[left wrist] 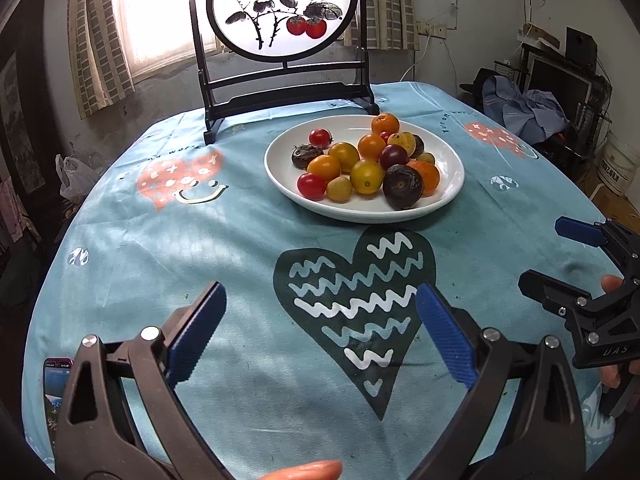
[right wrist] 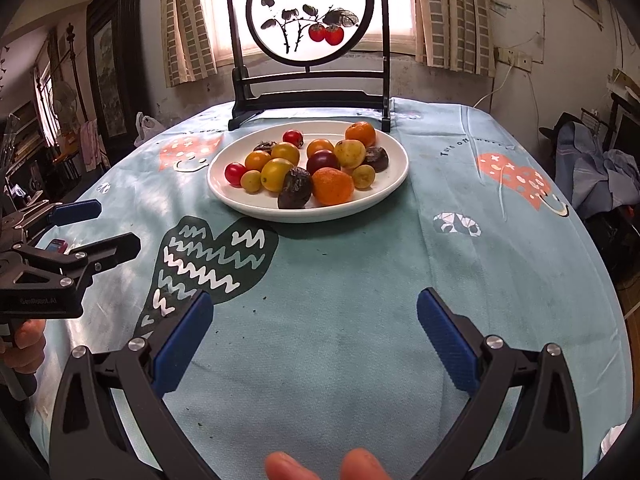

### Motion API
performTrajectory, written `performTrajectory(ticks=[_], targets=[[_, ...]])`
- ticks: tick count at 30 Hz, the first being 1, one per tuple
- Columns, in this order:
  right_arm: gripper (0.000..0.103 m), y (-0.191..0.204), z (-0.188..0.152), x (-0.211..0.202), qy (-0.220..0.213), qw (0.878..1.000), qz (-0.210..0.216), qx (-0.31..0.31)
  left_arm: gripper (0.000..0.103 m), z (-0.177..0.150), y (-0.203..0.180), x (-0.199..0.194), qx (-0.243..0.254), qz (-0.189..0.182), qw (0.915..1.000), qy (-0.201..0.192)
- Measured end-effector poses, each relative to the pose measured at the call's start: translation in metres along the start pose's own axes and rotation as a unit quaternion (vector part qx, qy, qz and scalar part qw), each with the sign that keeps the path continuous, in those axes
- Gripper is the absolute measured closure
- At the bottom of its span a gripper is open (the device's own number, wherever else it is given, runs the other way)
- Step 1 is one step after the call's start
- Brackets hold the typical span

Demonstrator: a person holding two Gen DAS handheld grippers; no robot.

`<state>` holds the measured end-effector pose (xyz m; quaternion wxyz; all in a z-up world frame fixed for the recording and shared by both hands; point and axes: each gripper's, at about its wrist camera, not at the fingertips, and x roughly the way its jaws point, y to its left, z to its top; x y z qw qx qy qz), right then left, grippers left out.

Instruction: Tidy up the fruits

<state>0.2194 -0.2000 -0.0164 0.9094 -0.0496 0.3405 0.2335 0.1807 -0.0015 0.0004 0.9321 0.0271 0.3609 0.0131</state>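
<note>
A white plate [left wrist: 280, 168] [right wrist: 392, 176] sits at the far middle of the table, piled with small fruits: red, yellow and orange cherry tomatoes, small oranges [left wrist: 385, 124] [right wrist: 333, 186] and dark wrinkled passion fruits [left wrist: 402, 187] [right wrist: 295, 188]. My left gripper [left wrist: 322, 334] hovers open over the cloth, well short of the plate, with nothing between its blue pads. My right gripper [right wrist: 314, 338] is also open and empty, near the table's front. Each gripper shows in the other's view: the right gripper [left wrist: 560, 256] at the right edge, the left gripper [right wrist: 108, 228] at the left edge.
A blue tablecloth [left wrist: 248, 264] with heart prints covers the round table. A dark wooden stand [left wrist: 280, 92] [right wrist: 308, 92] with a round persimmon painting rises just behind the plate. A phone [left wrist: 56, 384] lies at the front left. Fingers [right wrist: 360, 462] show at the bottom edge.
</note>
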Motion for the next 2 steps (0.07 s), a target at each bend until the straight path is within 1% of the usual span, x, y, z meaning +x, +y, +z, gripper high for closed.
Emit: performTrajectory(ticks=[2], targets=[[0.001,-0.0001,-0.0001,-0.0003,0.000,1.000,-0.001,0.000,0.005,0.0000,-0.0007,-0.0001,0.001,0.000,1.0000,0.000]])
